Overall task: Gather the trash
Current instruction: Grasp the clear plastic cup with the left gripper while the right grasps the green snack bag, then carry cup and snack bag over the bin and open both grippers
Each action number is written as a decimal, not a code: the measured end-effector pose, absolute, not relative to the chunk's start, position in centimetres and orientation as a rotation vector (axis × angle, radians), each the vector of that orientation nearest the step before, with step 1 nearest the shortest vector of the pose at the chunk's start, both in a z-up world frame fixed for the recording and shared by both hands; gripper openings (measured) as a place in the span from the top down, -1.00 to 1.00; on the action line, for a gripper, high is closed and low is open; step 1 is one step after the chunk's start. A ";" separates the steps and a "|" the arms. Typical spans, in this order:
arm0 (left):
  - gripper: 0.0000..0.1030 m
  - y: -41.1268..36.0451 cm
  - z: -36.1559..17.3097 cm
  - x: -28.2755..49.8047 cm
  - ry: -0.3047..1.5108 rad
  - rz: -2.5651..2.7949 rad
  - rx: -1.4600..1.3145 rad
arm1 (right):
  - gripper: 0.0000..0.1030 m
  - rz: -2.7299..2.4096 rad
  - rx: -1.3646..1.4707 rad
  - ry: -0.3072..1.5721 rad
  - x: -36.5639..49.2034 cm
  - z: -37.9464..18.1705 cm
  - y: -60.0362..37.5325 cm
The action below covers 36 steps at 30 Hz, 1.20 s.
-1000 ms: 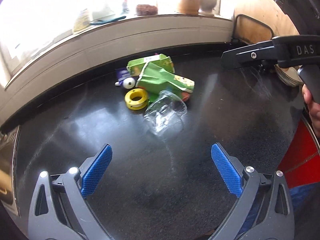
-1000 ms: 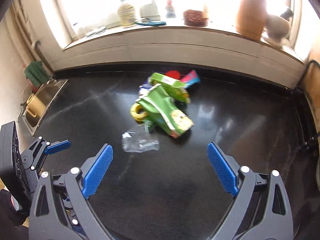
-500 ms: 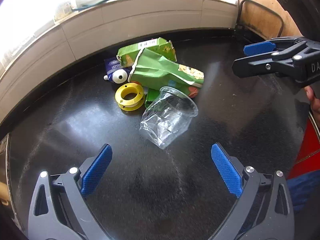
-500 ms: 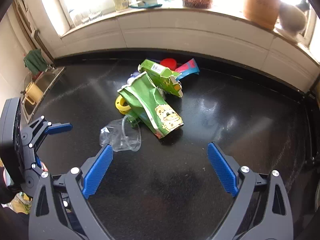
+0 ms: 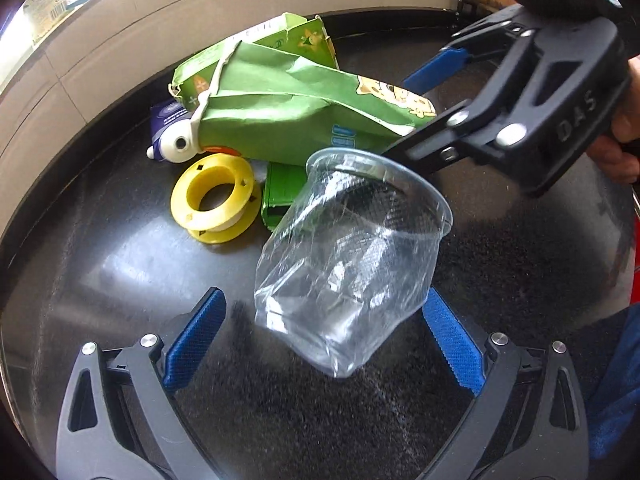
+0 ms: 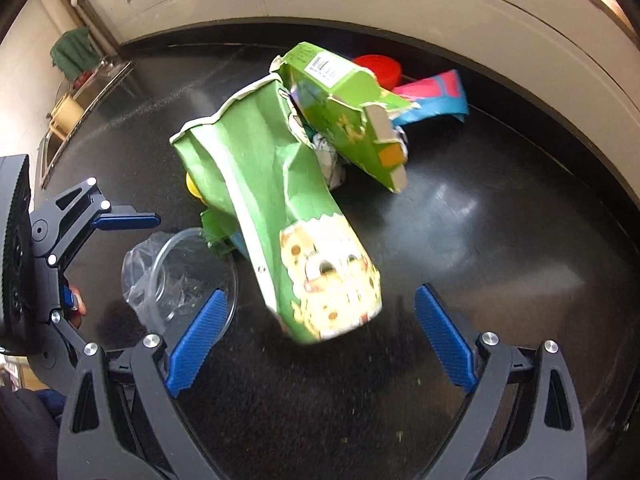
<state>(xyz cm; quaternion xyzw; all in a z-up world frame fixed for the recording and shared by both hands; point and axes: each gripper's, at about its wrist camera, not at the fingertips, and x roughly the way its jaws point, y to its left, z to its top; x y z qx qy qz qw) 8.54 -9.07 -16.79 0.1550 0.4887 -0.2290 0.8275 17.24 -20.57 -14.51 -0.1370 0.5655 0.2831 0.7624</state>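
A crumpled clear plastic cup (image 5: 352, 264) lies on its side on the black counter (image 5: 120, 272), between the spread fingers of my open left gripper (image 5: 324, 340); its rim sits by the right pad. A green paper bag (image 6: 288, 208) lies in the pile, its printed end between the fingers of my open right gripper (image 6: 320, 340). In the left wrist view the right gripper (image 5: 400, 116) reaches in from the upper right over the bag (image 5: 280, 120). The cup (image 6: 180, 276) also shows beside the right gripper's left finger.
The pile also holds a green carton (image 6: 344, 112), a yellow spool (image 5: 212, 200), a small green box (image 5: 280, 196), a blue-white tube (image 5: 172, 140), a red lid (image 6: 376, 70) and a pink-blue wrapper (image 6: 432, 96). A tiled wall (image 6: 440, 12) runs behind. A sink (image 6: 80, 96) lies far left.
Both grippers have come forward and down onto the pile. The cup now lies between the left fingers and the bag's end between the right fingers. Both stay open.
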 end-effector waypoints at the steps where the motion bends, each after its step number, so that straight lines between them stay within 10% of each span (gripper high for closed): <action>1: -0.86 -9.1 -16.8 8.8 1.037 -0.489 0.323 | -0.79 0.624 -0.309 1.229 17.4 -14.7 -20.3; 12: -0.16 -9.4 -16.3 9.2 1.027 -0.500 0.284 | -0.12 0.641 -0.348 1.221 16.7 -15.1 -18.9; 36: -0.13 -4.6 -10.5 -1.5 0.996 -0.249 0.075 | -0.09 0.488 -0.197 1.088 4.4 -8.4 -21.8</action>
